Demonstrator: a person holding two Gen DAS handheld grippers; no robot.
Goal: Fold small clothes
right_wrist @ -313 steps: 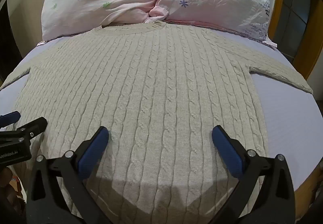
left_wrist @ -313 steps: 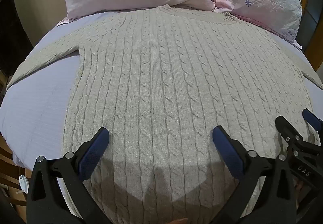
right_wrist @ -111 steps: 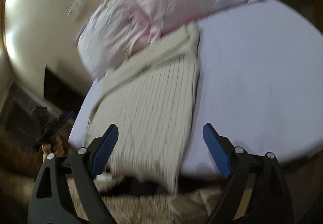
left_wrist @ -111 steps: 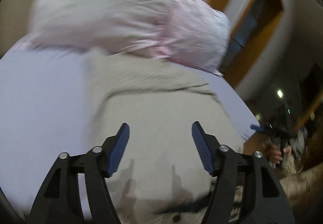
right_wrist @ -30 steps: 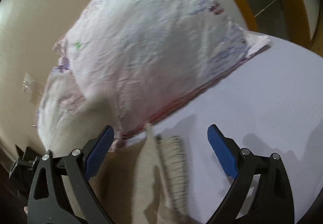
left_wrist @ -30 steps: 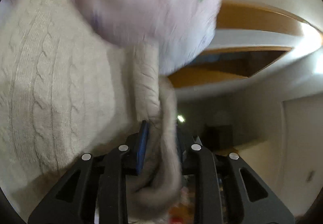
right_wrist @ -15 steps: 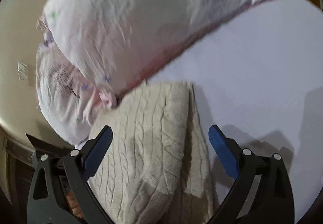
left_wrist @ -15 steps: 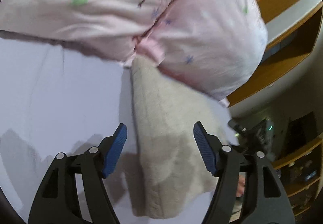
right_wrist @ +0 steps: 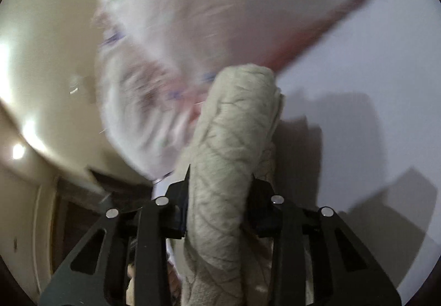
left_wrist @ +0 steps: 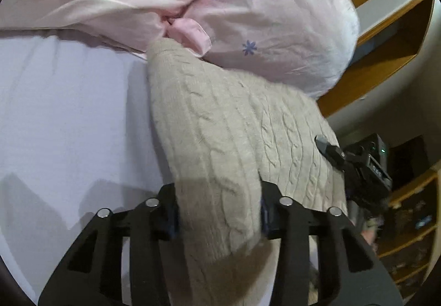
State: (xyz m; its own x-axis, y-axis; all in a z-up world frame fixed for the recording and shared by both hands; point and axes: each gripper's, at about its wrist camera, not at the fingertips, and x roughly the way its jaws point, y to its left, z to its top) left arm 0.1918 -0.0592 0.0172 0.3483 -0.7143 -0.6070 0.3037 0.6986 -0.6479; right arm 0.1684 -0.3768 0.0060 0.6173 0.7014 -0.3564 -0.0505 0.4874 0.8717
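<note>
A beige cable-knit sweater [left_wrist: 228,124] lies folded into a thick bundle on the lilac bed sheet [left_wrist: 63,118], its far end against the pink pillows. My left gripper [left_wrist: 217,213] is shut on the sweater's near edge. My right gripper [right_wrist: 217,209] is shut on the opposite side of the sweater [right_wrist: 228,146], with a thick roll of knit bunched between its jaws. The right gripper also shows in the left wrist view [left_wrist: 355,168] at the sweater's right side. The right wrist view is blurred.
Two pink floral pillows [left_wrist: 248,2] sit at the head of the bed, just beyond the sweater, and show blurred in the right wrist view [right_wrist: 206,16]. A wooden headboard frame [left_wrist: 386,58] and shelves [left_wrist: 408,223] stand to the right. Bare sheet [right_wrist: 372,71] lies beside the sweater.
Half a second ago both grippers were open over the folded sweater. Now both have moved in and closed on its edges, and the right side of the bundle is bunched up.
</note>
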